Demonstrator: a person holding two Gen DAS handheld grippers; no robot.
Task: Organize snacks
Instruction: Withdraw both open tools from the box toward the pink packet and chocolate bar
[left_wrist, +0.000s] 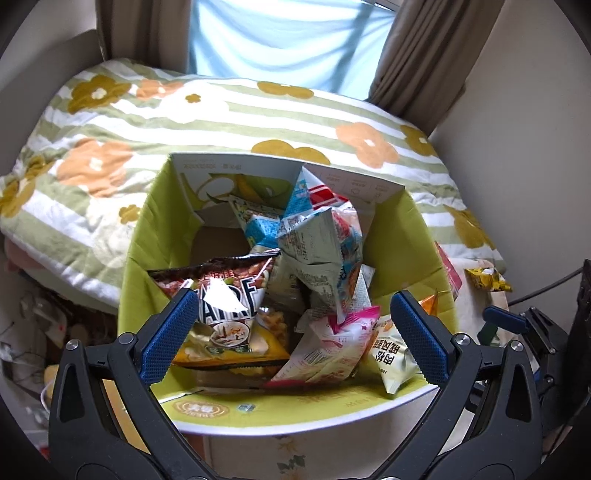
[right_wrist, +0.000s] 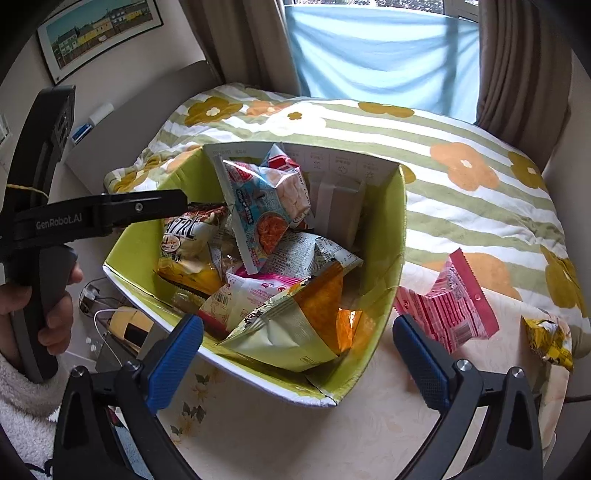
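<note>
Gaping empty, each hand-held gripper (left_wrist: 291, 325) (right_wrist: 297, 345) frames the box (right_wrist: 388, 236); lower packets (left_wrist: 328, 343) lie buried.

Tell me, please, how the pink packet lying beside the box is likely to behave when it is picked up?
The pink packet looks puffed and crinkled, so it is probably light and will give under the fingers. Its glossy film may be slippery, so gripping the flat serrated edge seems safer. It lies flat on the table, so it is unlikely to roll.

A green box (right_wrist: 388, 236) full of snack packets sits near left. The right gripper (right_wrist: 297, 341) hangs spread wide over its near corner. A pink packet (right_wrist: 452, 306) lies just right, a yellow packet (right_wrist: 550, 341) farther right.
</note>
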